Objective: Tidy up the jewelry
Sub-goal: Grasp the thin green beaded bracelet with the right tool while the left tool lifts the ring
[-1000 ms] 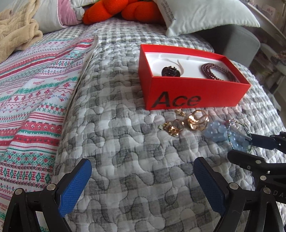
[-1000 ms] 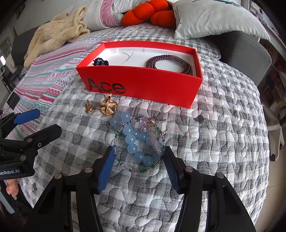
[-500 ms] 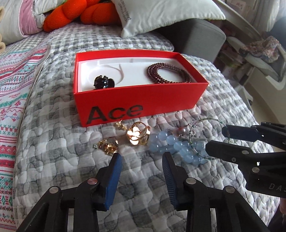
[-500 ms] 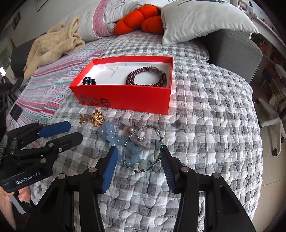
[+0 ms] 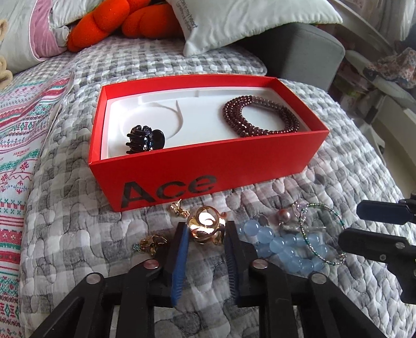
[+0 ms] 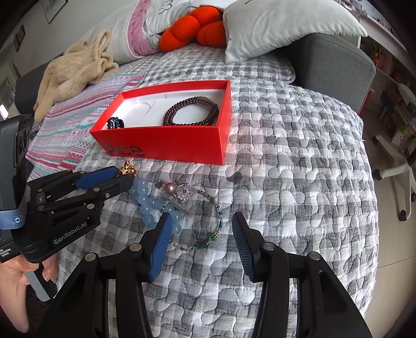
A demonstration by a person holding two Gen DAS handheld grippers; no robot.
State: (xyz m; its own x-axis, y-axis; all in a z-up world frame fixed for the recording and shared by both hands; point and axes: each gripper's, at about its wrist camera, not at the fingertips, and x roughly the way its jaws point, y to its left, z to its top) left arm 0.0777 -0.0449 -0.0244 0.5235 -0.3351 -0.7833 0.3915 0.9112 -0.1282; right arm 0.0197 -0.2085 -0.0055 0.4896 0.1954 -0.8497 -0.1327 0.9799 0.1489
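A red box [image 5: 166, 179] marked "Ace" lies on the quilt and holds a dark hair claw [image 5: 144, 139] and a dark red bead bracelet [image 5: 260, 118]. In front of it lie a gold ring piece [image 5: 205, 228], a small gold earring [image 5: 152, 241], a blue bead bracelet [image 5: 286, 247] and a thin green bead bangle [image 5: 322, 234]. My left gripper [image 5: 206, 231] has its fingers closed in on both sides of the gold ring piece. My right gripper [image 6: 200, 226] is open just short of the bangle [image 6: 208, 228], and also shows in the left wrist view [image 5: 374, 228].
The grey checked quilt [image 6: 299, 169] covers the bed. A striped blanket [image 5: 18, 130] lies to the left. Pillows [image 5: 247, 20] and an orange cushion [image 5: 109, 26] are behind the box. A grey chair [image 6: 335, 67] stands at the back right; the bed edge drops off on the right.
My left gripper swung right, narrowed and moved forward until its fingers closed around the gold ring piece. My right gripper pulled back from the bracelets and stayed open.
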